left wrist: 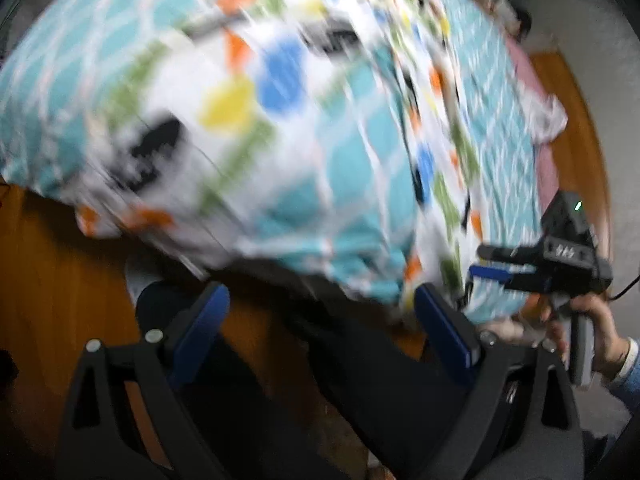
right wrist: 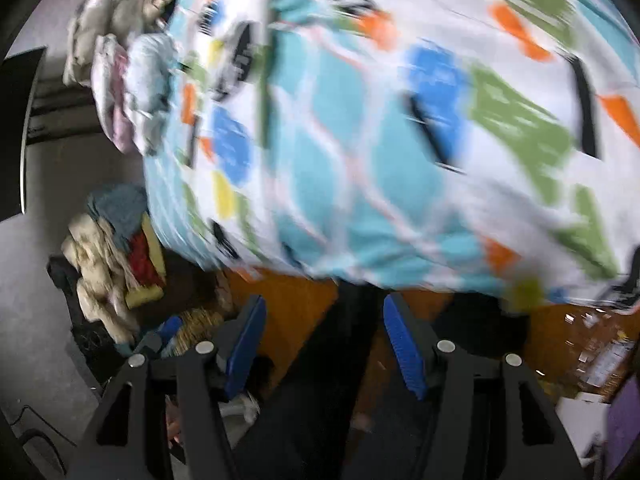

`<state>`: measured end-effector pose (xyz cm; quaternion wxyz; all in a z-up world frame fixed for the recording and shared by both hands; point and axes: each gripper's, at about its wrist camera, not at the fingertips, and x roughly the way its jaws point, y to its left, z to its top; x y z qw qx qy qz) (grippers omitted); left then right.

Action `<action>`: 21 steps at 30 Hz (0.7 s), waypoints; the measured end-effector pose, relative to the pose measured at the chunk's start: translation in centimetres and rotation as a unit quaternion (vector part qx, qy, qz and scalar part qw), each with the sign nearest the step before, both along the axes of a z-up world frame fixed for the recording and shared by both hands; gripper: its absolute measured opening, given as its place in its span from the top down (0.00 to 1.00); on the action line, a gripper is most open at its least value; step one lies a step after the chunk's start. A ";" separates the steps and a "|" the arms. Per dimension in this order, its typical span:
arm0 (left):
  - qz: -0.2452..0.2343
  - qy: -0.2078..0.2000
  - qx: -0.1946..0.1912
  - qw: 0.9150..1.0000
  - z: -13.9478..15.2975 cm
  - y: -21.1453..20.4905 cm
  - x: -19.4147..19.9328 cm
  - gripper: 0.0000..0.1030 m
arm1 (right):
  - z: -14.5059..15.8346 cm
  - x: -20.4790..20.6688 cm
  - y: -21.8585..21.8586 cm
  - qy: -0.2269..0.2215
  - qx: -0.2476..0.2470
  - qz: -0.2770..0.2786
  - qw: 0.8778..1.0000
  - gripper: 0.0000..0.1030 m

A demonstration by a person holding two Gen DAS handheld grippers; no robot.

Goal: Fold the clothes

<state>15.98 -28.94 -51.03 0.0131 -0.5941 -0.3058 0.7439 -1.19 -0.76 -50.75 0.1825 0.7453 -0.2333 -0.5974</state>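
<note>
Blue-padded fingers of the left gripper (left wrist: 322, 324) stand wide apart with nothing between them, above an orange-brown wooden floor (left wrist: 52, 280) and a dark trouser leg (left wrist: 360, 380). Fingers of the right gripper (right wrist: 324, 336) stand moderately apart and are likewise empty; in the left wrist view the person's right hand (left wrist: 592, 332) holds it just beside the cloth edge. Beyond both, a patterned cloth (left wrist: 280, 112) in teal, white, blue, green, orange and yellow lies spread over the bed (left wrist: 548, 168), blurred. Farther left in the right wrist view, a pile of clothes (right wrist: 116, 248) sits on the grey floor.
</note>
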 end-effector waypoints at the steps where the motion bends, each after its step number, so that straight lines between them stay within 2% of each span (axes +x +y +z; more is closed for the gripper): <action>1: 0.014 0.014 0.011 1.000 -0.1 -2.6 0.3 0.08 | 0.0 0.4 -1.1 0.006 0.010 -0.023 1.000 0.38; 3: 0.021 0.026 0.030 0.999 -0.7 -6.7 0.4 0.08 | -0.2 1.4 -3.0 0.006 0.028 -0.064 0.998 0.38; 6: -0.002 0.016 0.004 1.000 -2.2 -12.5 1.3 0.08 | -0.8 3.9 -5.0 -0.007 0.033 -0.142 0.989 0.38; 8: -0.032 0.006 -0.006 0.999 -3.0 -14.9 2.0 0.08 | -1.5 5.7 -6.6 -0.031 0.030 -0.168 0.985 0.38; 10: -0.063 -0.004 -0.009 0.998 -4.0 -16.9 2.5 0.08 | -1.9 6.6 -8.4 -0.038 0.031 -0.161 0.986 0.38; 13: -0.110 -0.014 0.001 0.994 -5.6 -18.7 2.4 0.08 | -2.3 7.2 -11.2 -0.027 0.038 -0.116 0.992 0.38; 18: -0.175 0.014 0.002 0.985 -7.0 -18.6 -0.1 0.08 | -2.8 7.7 -14.3 -0.030 0.022 -0.083 0.996 0.38; 21: -0.206 0.038 0.022 0.978 -7.3 -18.2 -3.1 0.08 | -2.9 7.3 -15.0 -0.033 0.023 -0.080 0.996 0.38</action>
